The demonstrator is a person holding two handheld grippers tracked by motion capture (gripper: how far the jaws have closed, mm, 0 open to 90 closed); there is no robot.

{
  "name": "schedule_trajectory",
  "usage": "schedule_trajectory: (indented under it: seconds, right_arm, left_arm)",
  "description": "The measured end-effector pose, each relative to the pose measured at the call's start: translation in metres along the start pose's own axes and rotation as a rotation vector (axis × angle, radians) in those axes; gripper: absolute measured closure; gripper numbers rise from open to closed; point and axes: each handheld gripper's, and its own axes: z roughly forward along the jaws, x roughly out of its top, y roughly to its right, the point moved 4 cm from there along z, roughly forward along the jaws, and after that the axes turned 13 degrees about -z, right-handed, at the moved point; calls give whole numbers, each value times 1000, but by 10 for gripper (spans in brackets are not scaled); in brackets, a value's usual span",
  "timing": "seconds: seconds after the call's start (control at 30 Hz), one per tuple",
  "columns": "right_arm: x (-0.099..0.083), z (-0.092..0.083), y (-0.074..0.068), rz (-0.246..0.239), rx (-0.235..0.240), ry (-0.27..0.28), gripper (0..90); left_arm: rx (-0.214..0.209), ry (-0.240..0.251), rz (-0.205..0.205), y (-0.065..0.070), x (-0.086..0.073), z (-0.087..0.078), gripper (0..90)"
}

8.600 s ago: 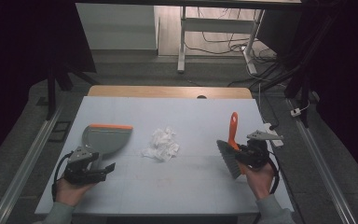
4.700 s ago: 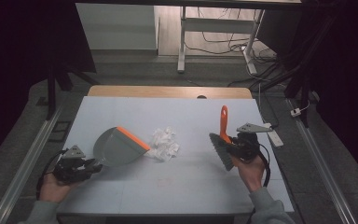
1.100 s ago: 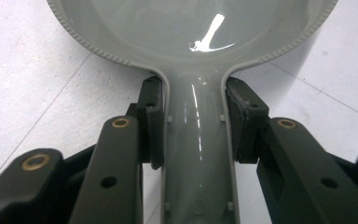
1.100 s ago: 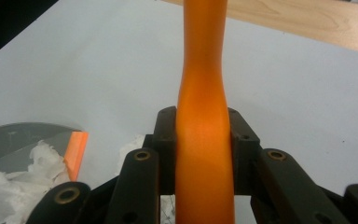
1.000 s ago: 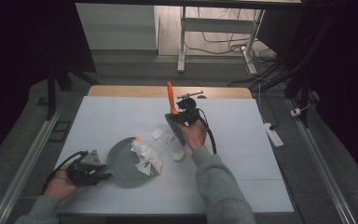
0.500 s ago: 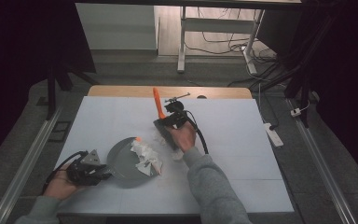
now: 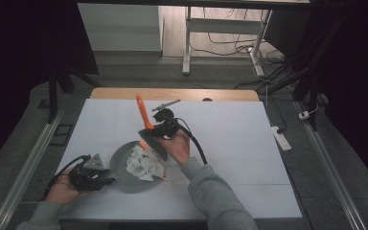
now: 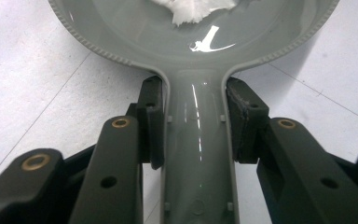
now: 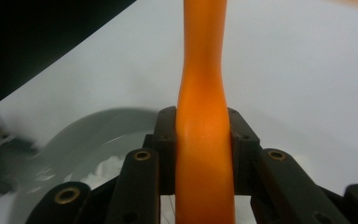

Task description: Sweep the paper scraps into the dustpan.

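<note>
Since a second ago the right gripper point(image 7: 159, 130), clamped on the brush point(image 7: 144, 115) handle, has swept leftward to the dustpan point(image 7: 124, 170) rim; the crumpled paper point(image 7: 143, 163) now lies inside the pan, whose handle the left gripper point(image 7: 93, 176) clamps; sweeping looks nearly finished.

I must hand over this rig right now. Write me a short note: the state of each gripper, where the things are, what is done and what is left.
Left gripper: shut on the grey dustpan handle, pan flat on the table.
Right gripper: shut on the orange brush handle, bristles at the pan's far edge.
Done: crumpled white paper lies mostly inside the pan.
Left: sweep in any bit at the rim, then probably lift the pan and empty it.
</note>
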Motion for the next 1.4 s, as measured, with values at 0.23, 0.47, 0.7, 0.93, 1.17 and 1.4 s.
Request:
schedule_trajectory:
  seconds: [0.23, 0.47, 0.7, 0.93, 1.17, 1.4]
  right_arm:
    - [-7, -3, 57, 52, -170, -26, 704]
    - [-5, 14, 72, 21, -216, -101, 705]
    - [0, 40, 56, -13, -134, -204, 705]
    - [-1, 48, 19, -56, -29, -220, 705]
    - [-6, 40, -20, -42, 78, -166, 705]
    - [-3, 30, -41, -89, 94, -112, 704]
  left_arm:
    - [-4, 0, -2, -1, 0, 0, 624]
    - [-4, -1, -3, -2, -1, 1, 624]
    - [-7, -3, -4, -2, -1, 2, 624]
    - [-6, -5, -15, -1, -1, 2, 624]
    - [-6, -9, -19, -1, -1, 3, 624]
    - [-3, -11, -21, -1, -1, 3, 624]
